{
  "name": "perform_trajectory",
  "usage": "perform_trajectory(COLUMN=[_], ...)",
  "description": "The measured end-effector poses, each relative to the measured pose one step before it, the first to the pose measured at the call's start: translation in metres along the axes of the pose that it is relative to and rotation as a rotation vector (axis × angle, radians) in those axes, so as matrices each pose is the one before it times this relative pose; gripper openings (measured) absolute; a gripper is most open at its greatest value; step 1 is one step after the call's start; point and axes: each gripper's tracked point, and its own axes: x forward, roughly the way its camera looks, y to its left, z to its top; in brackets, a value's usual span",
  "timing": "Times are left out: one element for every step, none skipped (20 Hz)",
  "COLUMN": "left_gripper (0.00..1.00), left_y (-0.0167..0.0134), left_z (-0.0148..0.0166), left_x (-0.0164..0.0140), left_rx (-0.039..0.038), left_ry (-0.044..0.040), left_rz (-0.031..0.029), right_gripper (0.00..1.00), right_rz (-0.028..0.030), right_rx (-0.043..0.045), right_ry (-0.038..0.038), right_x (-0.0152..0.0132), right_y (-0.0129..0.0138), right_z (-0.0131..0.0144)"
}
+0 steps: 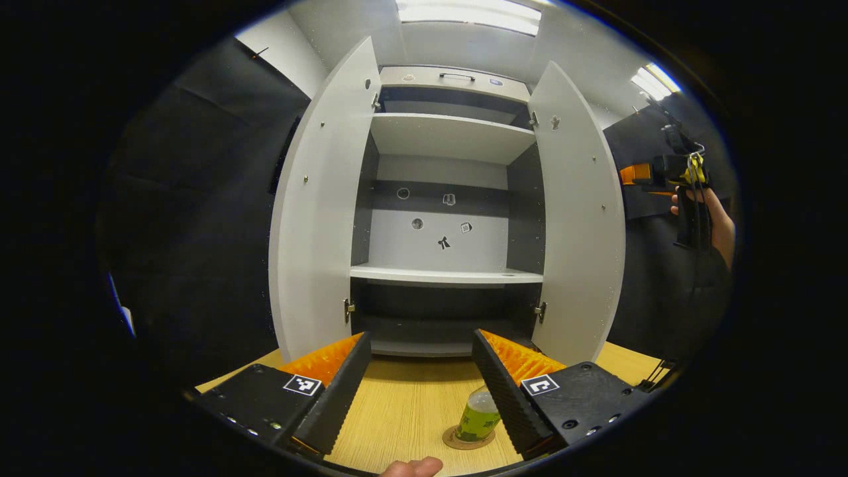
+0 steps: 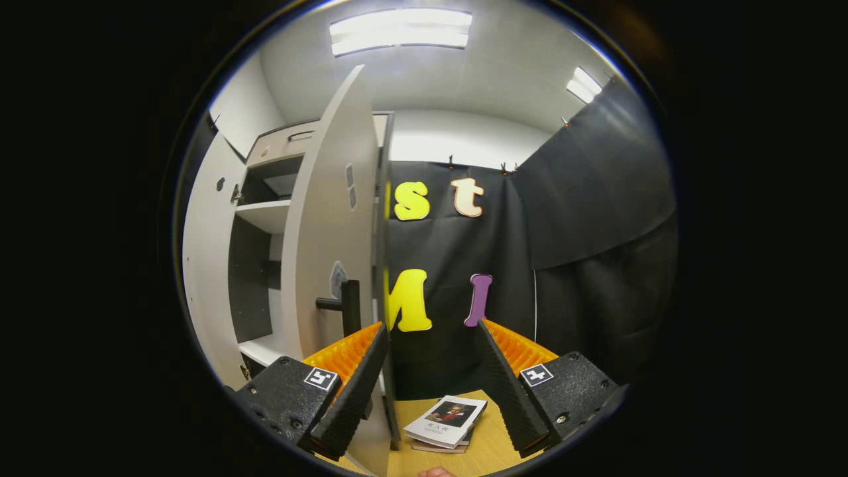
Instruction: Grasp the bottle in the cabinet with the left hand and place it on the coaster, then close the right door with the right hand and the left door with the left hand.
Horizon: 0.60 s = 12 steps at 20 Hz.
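Standing on the coaster (image 1: 468,440), the bottle (image 1: 478,415) sits below the left gripper (image 1: 423,368), just inside its right finger, jaws spread and empty. The right gripper (image 2: 430,354), also spread, has the right door (image 2: 331,232) beside its left finger.

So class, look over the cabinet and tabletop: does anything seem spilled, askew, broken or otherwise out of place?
Nothing stands out. The green bottle stands upright on the coaster on the wooden table. Both cabinet doors, left and right, hang open, as expected before closing. The books lie stacked.
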Motion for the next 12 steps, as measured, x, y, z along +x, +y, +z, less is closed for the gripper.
perform_trajectory(left_gripper=[0.94, 0.93, 0.94, 0.94, 0.94, 0.94, 0.94, 0.94, 0.94, 0.94, 0.94, 0.94], left_y=[-0.00097, -0.00115, -0.00006, 0.00086, 0.00134, 0.00062, 0.00076, 0.00063, 0.00095, 0.00087, 0.00128, 0.00126], left_z=[-0.00110, -0.00306, -0.00160, 0.00017, 0.00085, 0.00097, 0.00050, 0.00017, 0.00015, 0.00007, 0.00038, 0.00064], left_x=[0.00135, 0.00002, -0.00091, -0.00082, -0.00002, -0.00022, 0.00009, -0.00017, -0.00014, -0.00024, -0.00011, -0.00078], left_rx=[0.00423, 0.00340, 0.00385, 0.00360, 0.00146, 0.00013, 0.00130, 0.00286, 0.00397, 0.00492, 0.00448, 0.00383], left_ry=[0.00371, 0.00982, 0.00732, 0.00287, -0.00119, -0.00144, -0.00094, -0.00151, -0.00119, 0.00048, -0.00076, -0.00147], left_rz=[-0.00391, -0.00402, -0.00125, 0.00329, 0.00517, 0.00393, 0.00307, 0.00333, 0.00383, 0.00307, 0.00571, 0.00500], right_gripper=[0.82, 0.82, 0.82, 0.82, 0.82, 0.82, 0.82, 0.82, 0.82, 0.82, 0.82, 0.82], right_rz=[-0.00731, -0.01372, -0.01278, -0.00555, 0.00193, 0.01061, 0.01519, 0.02006, 0.02317, 0.02345, 0.02475, 0.02590], right_rx=[-0.01092, -0.00606, -0.00977, -0.01041, -0.00176, 0.00327, 0.01194, 0.01180, 0.00647, -0.00071, -0.00689, -0.00937], right_ry=[0.00284, 0.00084, -0.00021, -0.00181, -0.00209, 0.00152, 0.00336, 0.00531, 0.00471, 0.00186, -0.00085, 0.00195], right_x=[-0.00234, -0.00232, -0.00065, -0.00176, -0.00007, -0.00036, 0.00055, 0.00147, 0.00108, 0.00146, 0.00233, 0.00375], right_y=[0.00606, 0.00534, 0.00468, 0.00518, 0.00693, 0.00615, 0.00606, 0.00639, 0.00829, 0.00864, 0.00978, 0.00965], right_z=[-0.00031, 0.00028, 0.00092, 0.00066, 0.00009, 0.00035, -0.00071, -0.00113, -0.00075, -0.00047, -0.00010, -0.00100])
